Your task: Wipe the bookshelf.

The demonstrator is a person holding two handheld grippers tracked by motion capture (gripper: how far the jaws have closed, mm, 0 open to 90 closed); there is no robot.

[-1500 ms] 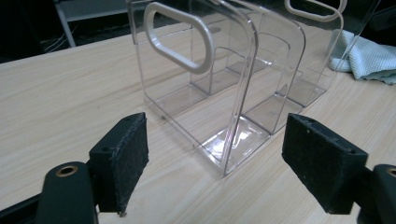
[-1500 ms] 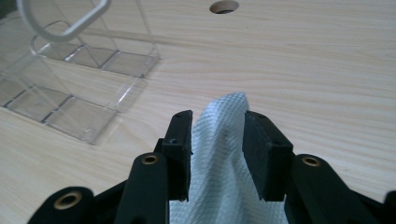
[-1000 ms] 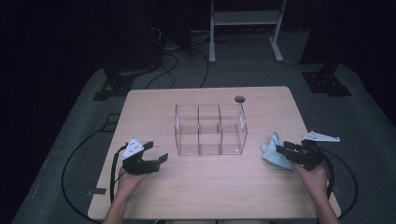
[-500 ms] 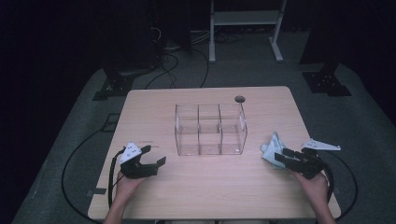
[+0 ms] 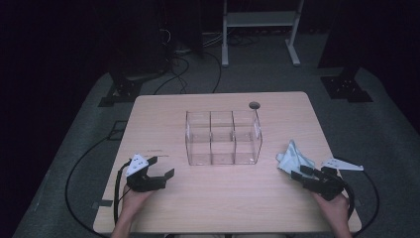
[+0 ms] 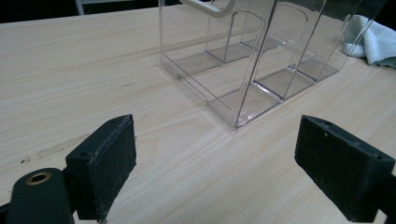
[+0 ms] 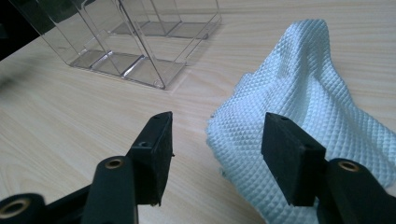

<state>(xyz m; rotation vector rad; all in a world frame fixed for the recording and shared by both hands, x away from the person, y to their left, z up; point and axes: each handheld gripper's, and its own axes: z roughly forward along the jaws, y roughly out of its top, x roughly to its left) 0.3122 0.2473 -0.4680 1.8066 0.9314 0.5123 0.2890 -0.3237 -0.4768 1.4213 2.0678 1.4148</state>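
The right gripper [image 7: 217, 154] has just been opening: its jaws stand apart, released, with the edge of the cloth [image 7: 303, 93] between them, untouched. The cloth lies crumpled on the table [image 5: 223, 198], right of the clear box [image 5: 223, 138]. The left gripper [image 6: 215, 163] gapes wide, empty, facing the box's corner.
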